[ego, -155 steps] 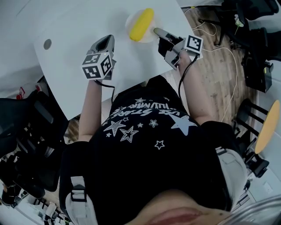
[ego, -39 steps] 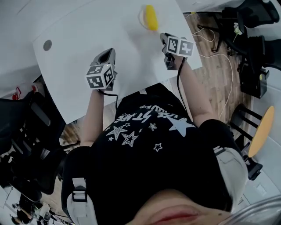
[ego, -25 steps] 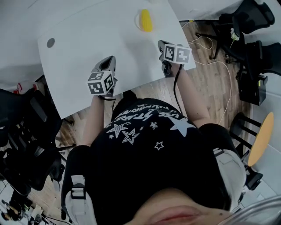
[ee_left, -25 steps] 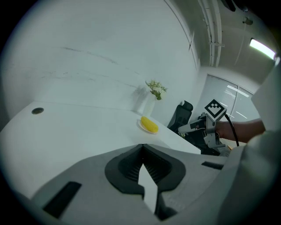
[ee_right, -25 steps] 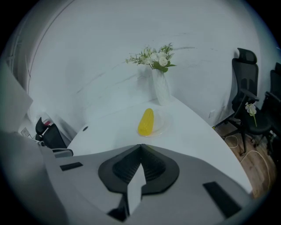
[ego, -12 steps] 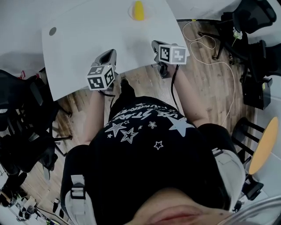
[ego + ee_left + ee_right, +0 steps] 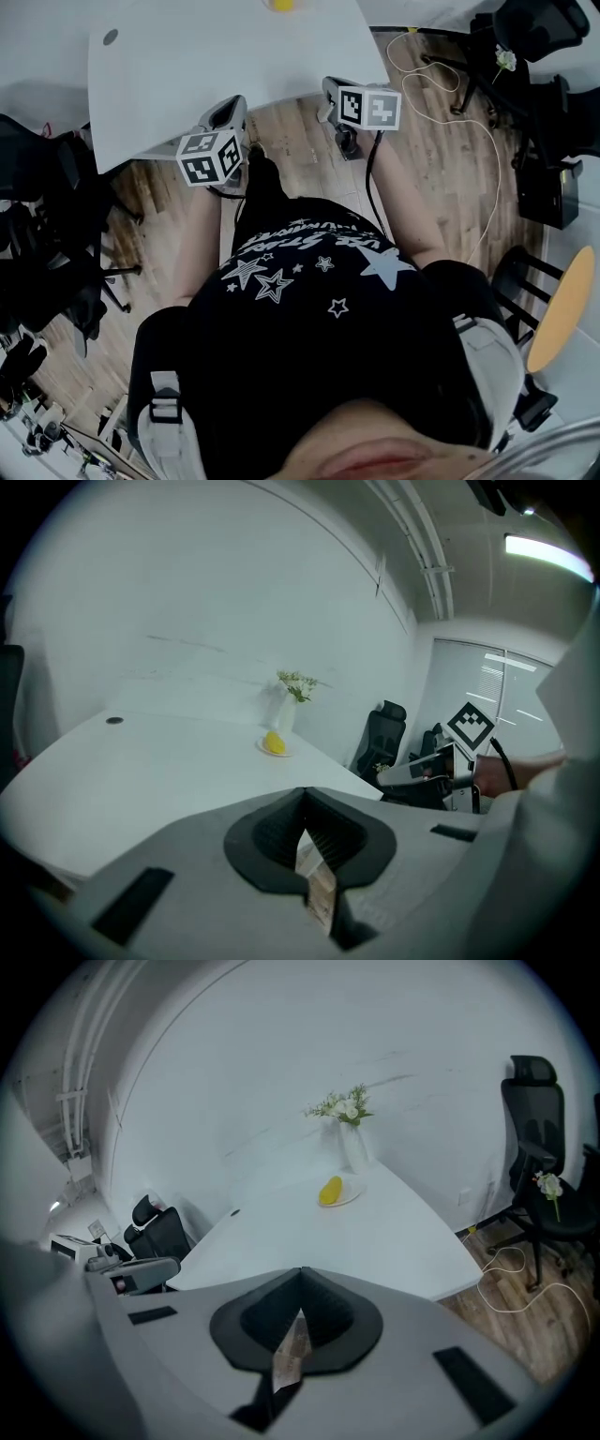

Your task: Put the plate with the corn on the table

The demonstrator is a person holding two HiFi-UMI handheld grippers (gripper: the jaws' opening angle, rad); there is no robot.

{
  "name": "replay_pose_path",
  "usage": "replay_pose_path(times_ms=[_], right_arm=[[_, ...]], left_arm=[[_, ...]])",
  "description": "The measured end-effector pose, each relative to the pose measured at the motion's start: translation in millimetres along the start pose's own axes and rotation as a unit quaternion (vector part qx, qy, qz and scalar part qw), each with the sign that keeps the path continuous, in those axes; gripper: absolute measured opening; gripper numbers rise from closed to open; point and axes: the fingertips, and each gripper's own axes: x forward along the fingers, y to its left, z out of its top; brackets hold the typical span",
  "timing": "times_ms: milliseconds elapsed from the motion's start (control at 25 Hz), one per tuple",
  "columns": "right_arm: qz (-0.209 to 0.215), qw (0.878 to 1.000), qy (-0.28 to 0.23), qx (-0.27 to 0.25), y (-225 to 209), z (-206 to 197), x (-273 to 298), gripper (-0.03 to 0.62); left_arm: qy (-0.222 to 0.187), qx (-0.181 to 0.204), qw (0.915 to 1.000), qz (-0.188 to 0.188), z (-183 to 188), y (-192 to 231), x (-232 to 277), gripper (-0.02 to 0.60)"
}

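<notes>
Nearest, head view: person's black shirt w/ star print (image 7: 309, 281), both forearms reaching fwd.

L gripper (image 7: 230, 105): marker cube up top, jaws together, tips meeting, nothing between them. Through the slit behind the tips only wood floor (image 7: 300, 169) shows. Sits at the near edge of the white table (image 7: 234, 56).

R gripper (image 7: 330, 89): jaws likewise together and empty, tips touching. Also at the table's near edge, toward its R corner. The two grippers are apart from each other, roughly level. L gripper view catches the R gripper off to the side, cube visible.

Mid: table top bare where it shows, apart from a small dark round grommet (image 7: 112, 37) toward the far L side. White cable (image 7: 469, 112) looped on the floor R of the table.

Far: plate with corn (image 7: 333, 1192) resting on the table, far side, well apart from both grippers. Corn yellow, lying on a pale plate. In the head view only a yellow sliver shows at the top edge.

Just behind the plate: white vase (image 7: 354, 1152) w/ small flowers, by the wall. Black office chair (image 7: 539, 1147) off the table's R end.
</notes>
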Motion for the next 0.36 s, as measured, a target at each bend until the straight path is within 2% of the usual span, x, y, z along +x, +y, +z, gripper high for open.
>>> replay_pose_path(times_ms=[360], right_arm=[[0.015, 1.0, -0.008, -0.011, -5.3, -27.3, -49.7, 0.006]], left_arm=[[-0.008, -0.014, 0.9997, -0.016, -16.8, -65.3, -27.0, 0.006]])
